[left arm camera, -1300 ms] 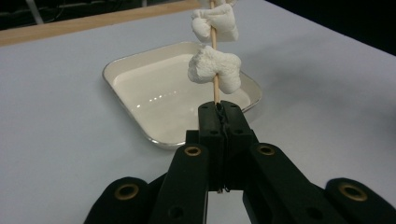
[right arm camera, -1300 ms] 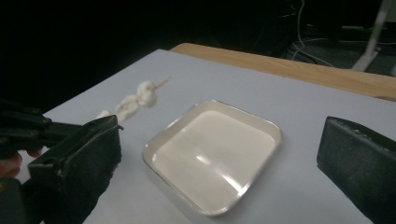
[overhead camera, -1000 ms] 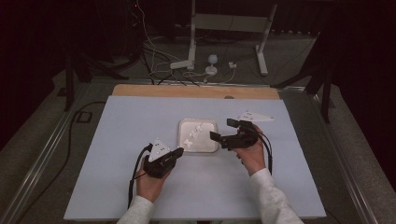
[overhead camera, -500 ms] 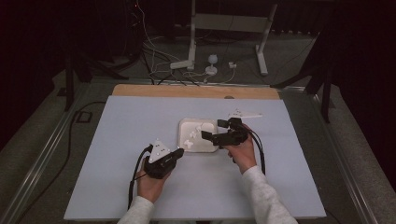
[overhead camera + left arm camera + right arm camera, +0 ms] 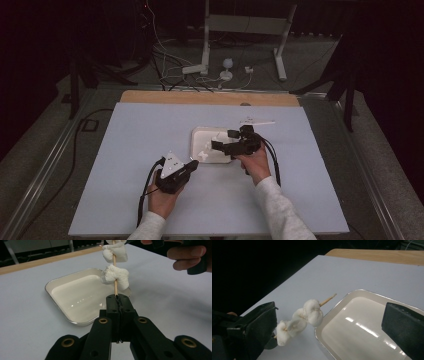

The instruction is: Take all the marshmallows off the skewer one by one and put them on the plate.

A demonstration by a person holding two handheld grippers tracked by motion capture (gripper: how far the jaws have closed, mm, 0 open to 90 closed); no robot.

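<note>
My left gripper (image 5: 193, 163) is shut on the lower end of a wooden skewer (image 5: 115, 288) that carries three white marshmallows (image 5: 312, 311). The skewer points up and over the near corner of a shallow white tray (image 5: 200, 135), whose inside is bare (image 5: 82, 293). In the high view the marshmallows (image 5: 202, 151) hang just above the tray's near left corner. My right gripper (image 5: 223, 140) hovers over the tray, pointing left, with its jaws wide open (image 5: 330, 312). The marshmallows sit between those jaws, close to the left one, touching neither.
The tray's rim (image 5: 352, 292) lies under the right gripper. A small white flat object (image 5: 256, 121) rests on the pale mat behind the right hand. A wooden strip (image 5: 210, 97) edges the table's far side; stand legs and cables lie on the floor beyond.
My right gripper has moved left from beside the tray to over it, closing in on the skewer with its jaws open. The left gripper and skewer have barely shifted.
</note>
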